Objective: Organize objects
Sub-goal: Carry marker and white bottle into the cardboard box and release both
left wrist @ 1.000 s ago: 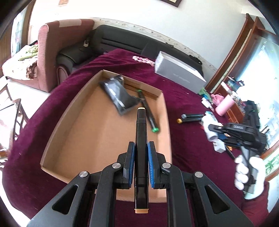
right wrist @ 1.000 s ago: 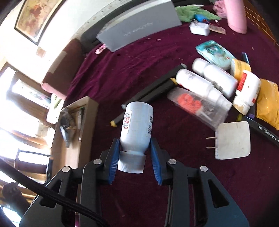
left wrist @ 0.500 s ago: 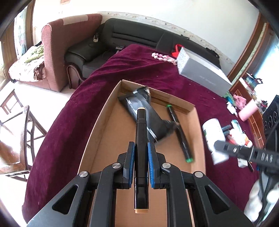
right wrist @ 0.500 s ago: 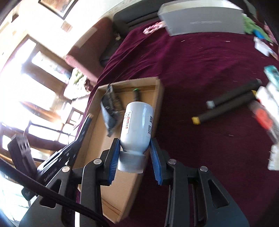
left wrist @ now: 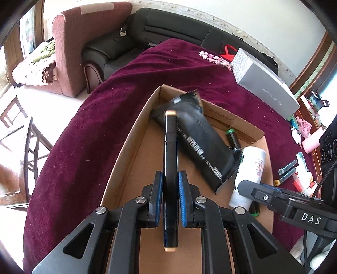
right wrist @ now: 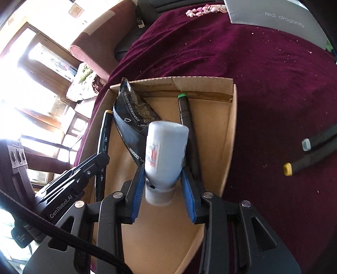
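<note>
An open cardboard box (left wrist: 130, 134) (right wrist: 229, 134) lies on a maroon cloth. In it lie a black pouch (left wrist: 198, 139) (right wrist: 130, 111) and a black marker with a green cap (left wrist: 231, 137) (right wrist: 185, 113). My left gripper (left wrist: 170, 196) is shut on a black marker with tan ends (left wrist: 170, 160) (right wrist: 103, 139) and holds it over the box's left side. My right gripper (right wrist: 163, 187) (left wrist: 250, 189) is shut on a white bottle (right wrist: 165, 156) (left wrist: 250, 166), held over the box's right side.
A grey carton (left wrist: 265, 86) (right wrist: 273, 19) lies on the cloth beyond the box. Two black markers (right wrist: 316, 151) and several bottles and packets (left wrist: 301, 170) lie right of the box. Sofas (left wrist: 88, 46) and a chair (left wrist: 23, 134) stand past the table's left edge.
Both grippers have moved left over the box with their loads. The white bottle went from the clutter on the right to above the box floor, and the left marker now reaches over the pouch.
</note>
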Demonstrator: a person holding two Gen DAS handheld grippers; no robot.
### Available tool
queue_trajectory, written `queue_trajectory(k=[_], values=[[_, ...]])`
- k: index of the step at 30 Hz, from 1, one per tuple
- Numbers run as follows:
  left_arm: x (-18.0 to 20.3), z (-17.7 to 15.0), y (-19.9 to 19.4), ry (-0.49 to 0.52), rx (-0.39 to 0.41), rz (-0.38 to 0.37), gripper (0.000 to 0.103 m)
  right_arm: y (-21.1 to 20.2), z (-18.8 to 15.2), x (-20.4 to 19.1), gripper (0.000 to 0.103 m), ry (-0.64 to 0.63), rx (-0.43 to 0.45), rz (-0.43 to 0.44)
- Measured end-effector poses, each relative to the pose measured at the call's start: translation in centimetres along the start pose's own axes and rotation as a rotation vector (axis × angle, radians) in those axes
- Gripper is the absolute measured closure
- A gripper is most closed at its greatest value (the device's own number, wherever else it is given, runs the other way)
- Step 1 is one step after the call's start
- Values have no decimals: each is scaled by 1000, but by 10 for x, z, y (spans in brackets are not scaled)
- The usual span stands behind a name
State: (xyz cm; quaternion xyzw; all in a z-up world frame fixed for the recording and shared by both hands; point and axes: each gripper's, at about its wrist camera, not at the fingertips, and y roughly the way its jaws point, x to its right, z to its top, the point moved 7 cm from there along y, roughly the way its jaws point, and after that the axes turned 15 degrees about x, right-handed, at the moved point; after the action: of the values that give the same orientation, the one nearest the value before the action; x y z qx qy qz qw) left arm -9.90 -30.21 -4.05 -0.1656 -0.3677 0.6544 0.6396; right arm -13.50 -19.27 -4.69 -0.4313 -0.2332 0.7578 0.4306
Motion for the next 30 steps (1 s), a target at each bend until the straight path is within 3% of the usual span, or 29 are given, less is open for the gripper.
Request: queue_trajectory(k=[8, 14, 17, 19, 21, 26, 30], values=[[-6, 2, 5, -6, -7, 4, 91, 5, 7, -4, 70, -35, 11, -18], [-4, 0, -1, -48, -19, -36, 90, 11, 8, -7, 68, -62, 1, -28], [-4, 1, -9, -47, -11, -40, 83, 12, 8, -5, 68, -50, 14, -25], [-4, 1, -16, -54, -6, -44, 75, 8, 9, -4, 60, -39, 21, -7], [-4, 2, -23, -57, 4, -51, 75, 5, 10, -4, 54, -25, 31, 7], [-2, 5, -49, -70, 53, -60, 74, -8, 16, -7, 53, -24, 63, 17], [-1, 6, -72, -104, 98, -86, 64, -21, 21, -9, 53, -20, 96, 42]])
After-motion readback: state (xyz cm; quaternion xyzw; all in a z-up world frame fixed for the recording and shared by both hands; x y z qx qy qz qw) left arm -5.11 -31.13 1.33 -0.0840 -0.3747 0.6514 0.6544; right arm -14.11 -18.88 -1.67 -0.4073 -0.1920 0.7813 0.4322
